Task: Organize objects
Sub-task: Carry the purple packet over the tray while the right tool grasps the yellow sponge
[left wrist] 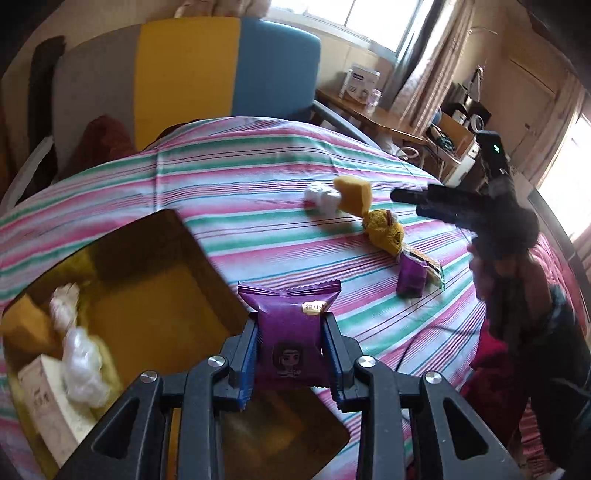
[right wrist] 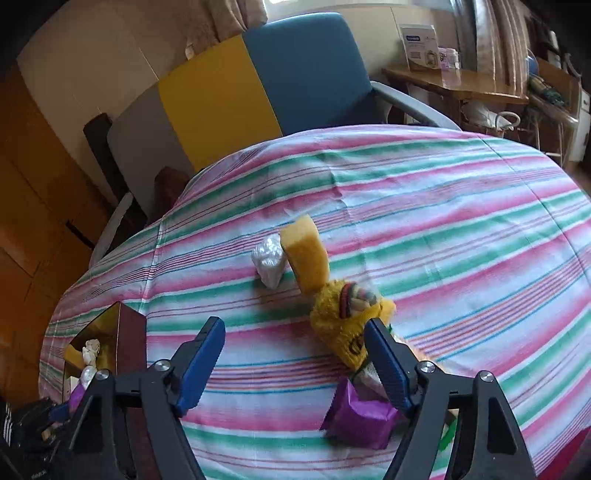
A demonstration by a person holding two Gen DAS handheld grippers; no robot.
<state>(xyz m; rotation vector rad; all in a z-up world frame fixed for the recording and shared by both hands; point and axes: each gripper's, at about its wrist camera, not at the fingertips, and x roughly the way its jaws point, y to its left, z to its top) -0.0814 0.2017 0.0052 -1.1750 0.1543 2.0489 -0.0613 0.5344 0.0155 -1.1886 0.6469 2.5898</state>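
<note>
Care with the release — left gripper [left wrist: 291, 354], jaws clamping a purple foil snack packet [left wrist: 291, 332], should clear the gold-lined open box [left wrist: 155, 273] rim before letting go; right gripper [right wrist: 295, 365] jaws stand wide and empty.

A striped cloth [right wrist: 424, 206] — pink, green and white — covers the table. Behind it stands a chair [right wrist: 266, 85] with a back in grey, yellow and blue panels and pale armrests. To the right a wooden desk [right wrist: 461, 85] carries a white box [right wrist: 419, 46]. Bright windows [left wrist: 384, 18] with curtains [left wrist: 432, 74] light the room; wooden cabinets [right wrist: 33, 177] line the left.
</note>
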